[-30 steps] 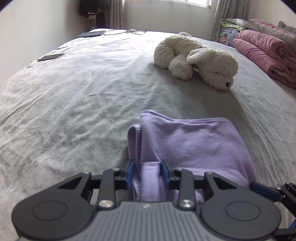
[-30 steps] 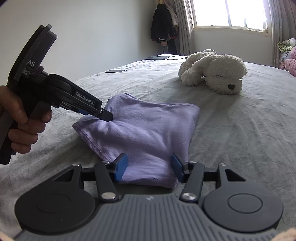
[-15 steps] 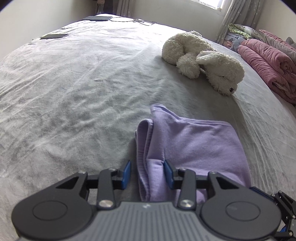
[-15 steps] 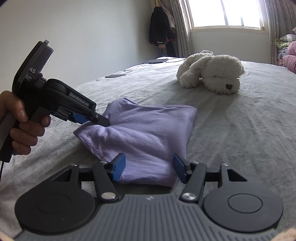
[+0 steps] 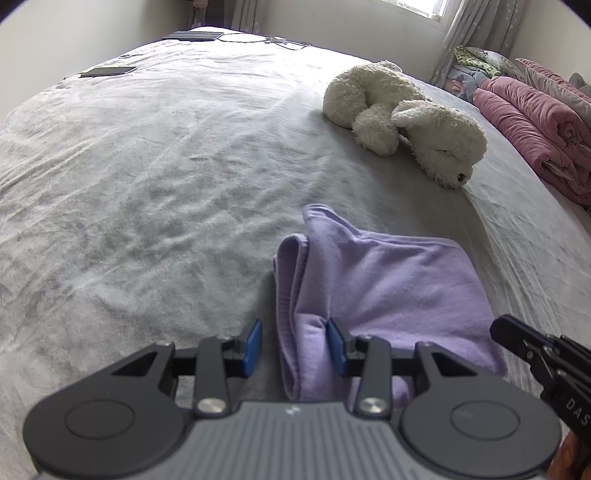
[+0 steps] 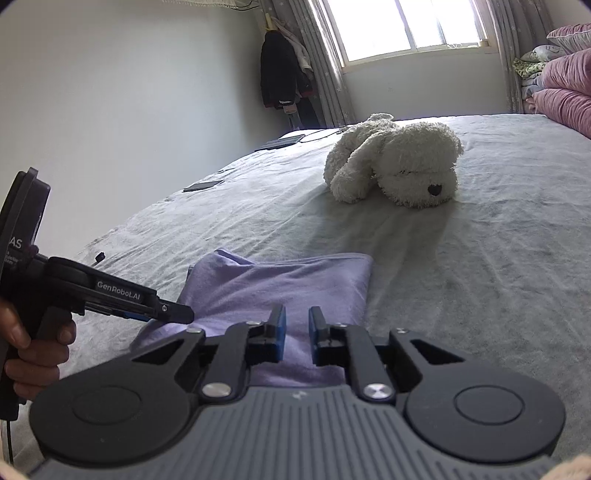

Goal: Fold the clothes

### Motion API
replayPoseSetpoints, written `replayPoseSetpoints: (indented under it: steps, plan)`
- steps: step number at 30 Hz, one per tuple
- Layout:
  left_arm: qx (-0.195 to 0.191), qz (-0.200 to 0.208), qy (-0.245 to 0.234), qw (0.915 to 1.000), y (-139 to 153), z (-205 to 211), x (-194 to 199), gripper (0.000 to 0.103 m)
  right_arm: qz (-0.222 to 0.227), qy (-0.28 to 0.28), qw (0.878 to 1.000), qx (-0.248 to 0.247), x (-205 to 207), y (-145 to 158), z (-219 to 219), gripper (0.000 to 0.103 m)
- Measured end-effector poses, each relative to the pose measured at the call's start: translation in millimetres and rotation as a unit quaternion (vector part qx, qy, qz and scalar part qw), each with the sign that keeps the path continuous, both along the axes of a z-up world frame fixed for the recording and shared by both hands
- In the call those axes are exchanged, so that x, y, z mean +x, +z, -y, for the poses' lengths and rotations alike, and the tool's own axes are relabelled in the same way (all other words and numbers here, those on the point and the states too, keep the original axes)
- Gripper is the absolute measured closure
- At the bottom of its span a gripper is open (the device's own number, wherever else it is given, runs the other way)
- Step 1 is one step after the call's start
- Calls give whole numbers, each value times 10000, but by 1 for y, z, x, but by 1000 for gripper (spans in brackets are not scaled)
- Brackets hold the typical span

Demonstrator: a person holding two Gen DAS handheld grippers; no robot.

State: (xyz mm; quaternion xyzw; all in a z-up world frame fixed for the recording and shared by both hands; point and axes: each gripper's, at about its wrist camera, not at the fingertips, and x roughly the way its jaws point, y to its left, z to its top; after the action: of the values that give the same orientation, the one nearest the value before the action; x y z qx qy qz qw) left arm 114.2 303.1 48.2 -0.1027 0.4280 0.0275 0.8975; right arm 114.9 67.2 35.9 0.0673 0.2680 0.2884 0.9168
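We've the soft lilac folded cloth (image 5: 388, 280) w/ its left edge between left tool (image 5: 293, 345), spread, pads not pinching; right tool (image 6: 297, 334) closing over near hem, nothing gripped yet.

A home bedroom: a wide grey bed (image 5: 155, 177), a plush dog (image 6: 399, 162), pink quilts (image 5: 532, 122), a curtained window (image 6: 402, 29).

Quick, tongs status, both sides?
Left tongs: open, purple cloth fold between them, unclamped.
Right tongs: closing, nearly shut over the cloth; grip cannot be told.
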Motion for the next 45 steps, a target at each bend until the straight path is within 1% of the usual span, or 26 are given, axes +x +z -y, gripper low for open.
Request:
replayPoseSetpoints:
  steps: [1,4,5,7,10,20,27,33,36,37,38,40,42,43,44,45]
  plan:
    - [23,6,-12,10000,0,1,0,62,-10,26,10000,-71,7,1,-6,93]
    - [87,22,-52,9999,0,2,-1,62,-184,-23,9983,-549,23,-7,-20,94]
    - [103,27,-65,9999,0,3,-1,62,-228,-53,9980,-584,28,-10,-20,100]
    - [111,30,-85,9999,0,2,-2,62,-303,-96,9979,-569,36,-18,-16,101]
    - [110,32,-106,9999,0,2,-2,62,-372,-215,9980,-458,43,-18,-10,103]
    - [208,41,-146,9997,-1,5,-2,62,-363,-346,9963,-694,66,-16,-19,103]
    - [71,17,-156,9999,-2,1,-2,62,-289,-352,9951,-877,75,-15,-22,103]
    - [70,24,-193,9998,-3,1,-3,62,-213,-395,9935,-1048,83,-16,-28,103]
    - [-23,26,-179,9998,-3,-2,-3,62,-166,-489,9929,-1072,83,-10,-28,103]
    - [-62,26,-168,9998,-2,-3,-3,62,-148,-523,9927,-1078,82,-8,-28,100]
    - [-95,25,-163,9998,-2,-4,-2,62,-135,-527,9932,-1028,82,-5,-27,86]
    - [-150,24,-160,9998,-1,-6,-2,62,-180,-316,9946,-968,84,-2,-30,86]
    - [-241,55,-126,9996,2,-10,-4,62,-114,-56,9939,-1098,84,1,-39,85]
    - [-292,75,-107,9995,3,-13,-5,62,-71,75,9930,-1177,84,2,-44,82]
    - [-351,94,-86,9993,4,-15,-7,62,-21,219,9916,-1272,84,2,-49,69]
    - [-411,104,-64,9991,5,-18,-8,62,32,369,9899,-1372,83,3,-55,58]
